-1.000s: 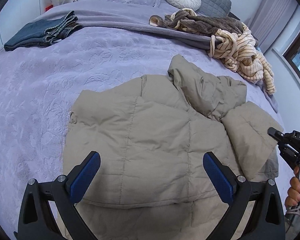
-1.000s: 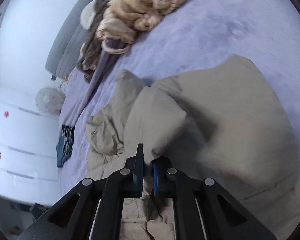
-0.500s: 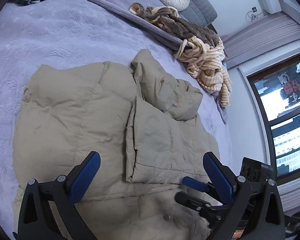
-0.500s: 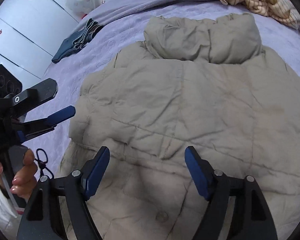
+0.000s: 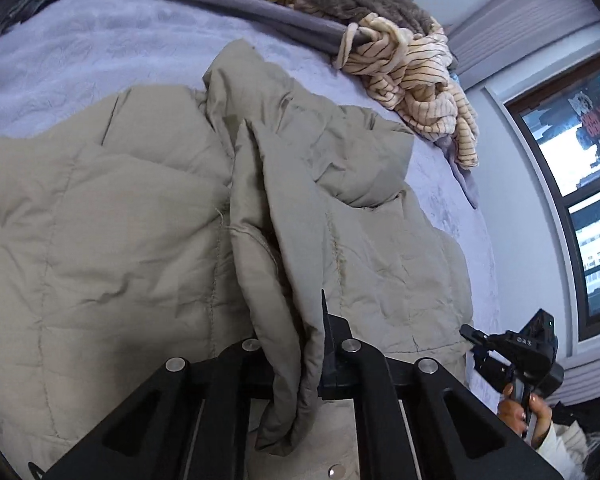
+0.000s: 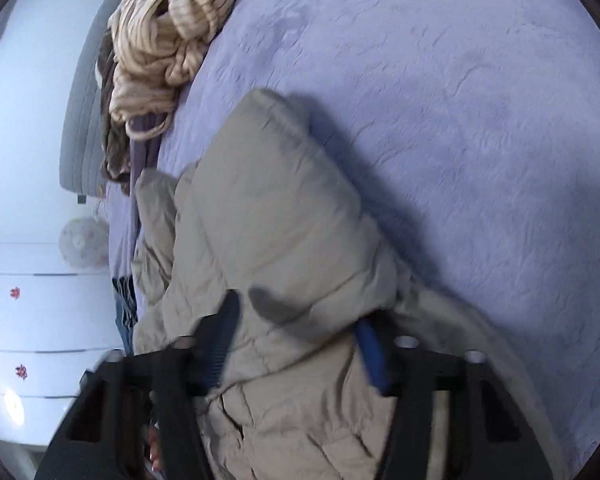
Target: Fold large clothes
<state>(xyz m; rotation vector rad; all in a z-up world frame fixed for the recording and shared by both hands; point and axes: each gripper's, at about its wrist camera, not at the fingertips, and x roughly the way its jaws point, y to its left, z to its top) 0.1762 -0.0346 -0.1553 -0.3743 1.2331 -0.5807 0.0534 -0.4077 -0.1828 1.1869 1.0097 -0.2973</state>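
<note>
Left wrist view: the left gripper (image 5: 296, 344) is pinching a raised fold of the beige puffer jacket (image 5: 148, 216), which is lying on the lavender bedspread (image 5: 60, 56); the right gripper (image 5: 500, 354) is hovering just beside the jacket's edge. Right wrist view: the right gripper (image 6: 300, 344) is straddling a padded bulk of the jacket (image 6: 284, 216), fingers (image 6: 370, 356) spread wide around it.

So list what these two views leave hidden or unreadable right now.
- Left gripper: the jacket fold between its fingers hides the pads.
- Right gripper: motion blur and jacket bulk mask whether it grips.
- Jacket hem: cut off by the frame bottom in both views.
- Jeans: a sliver behind the jacket in the right view.
</note>
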